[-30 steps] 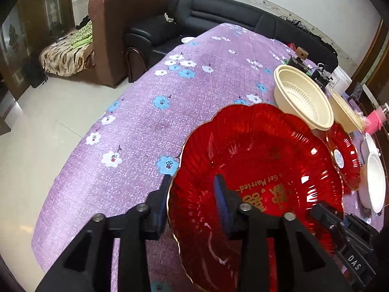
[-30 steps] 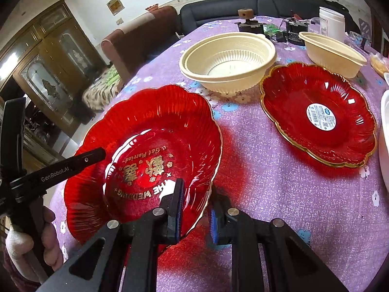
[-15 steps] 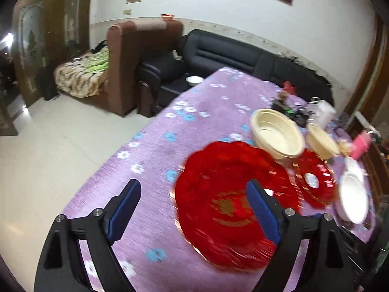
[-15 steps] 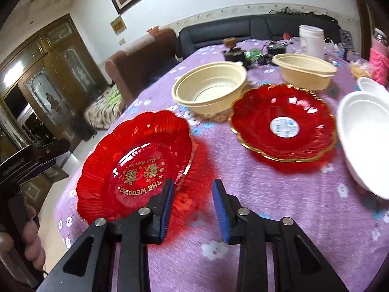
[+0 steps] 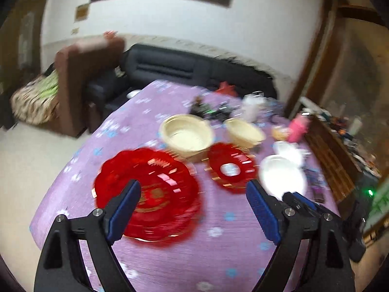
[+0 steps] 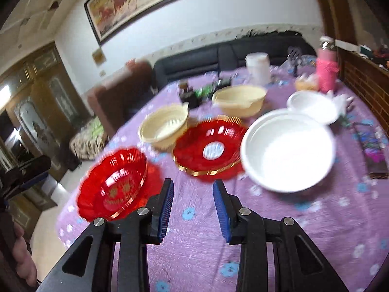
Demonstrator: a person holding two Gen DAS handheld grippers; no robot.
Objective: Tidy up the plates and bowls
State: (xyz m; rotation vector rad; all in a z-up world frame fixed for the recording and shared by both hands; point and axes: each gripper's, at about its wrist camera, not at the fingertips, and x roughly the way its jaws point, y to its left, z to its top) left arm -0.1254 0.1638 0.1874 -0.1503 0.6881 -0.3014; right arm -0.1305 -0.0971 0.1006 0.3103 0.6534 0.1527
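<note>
Bench [image 6: 279, 231], covered in a purple cloth with blue and white flowers, carrying the following. Large red plate [image 5: 150, 192] with gold lettering at its centre: lies flat near the bench's near-left corner, held by nothing. Small red plate [image 6: 210, 149] with gold rim and a white sticker in the middle: lies just beyond and to the right of the large one, apart from it. Ribbed cream bowl [image 6: 165, 127]: stands behind the two red plates, close to the small one's far edge. Second cream bowl [image 6: 239, 99]: stands further back and to the right. Large white bowl [image 6: 288, 152]: just right of the small red plate (whether their rims touch is lost in blur). Smaller white dish [image 6: 313, 105]: behind the large white bowl. Pink bottle [image 6: 327, 70] and white lidded tub [image 6: 257, 68]: upright at the far end, among small dark clutter too blurred to tell. Left gripper [image 5: 193, 192]: jaws spread wide, nothing between them, hanging above the bench with the large red plate seen below its left finger. Right gripper [image 6: 193, 192]: jaws parted narrowly, empty, above bare cloth between the large red plate and the white bowl. A hand [image 6: 20, 258] shows at the right view's lower-left edge, gripping the other tool.
</note>
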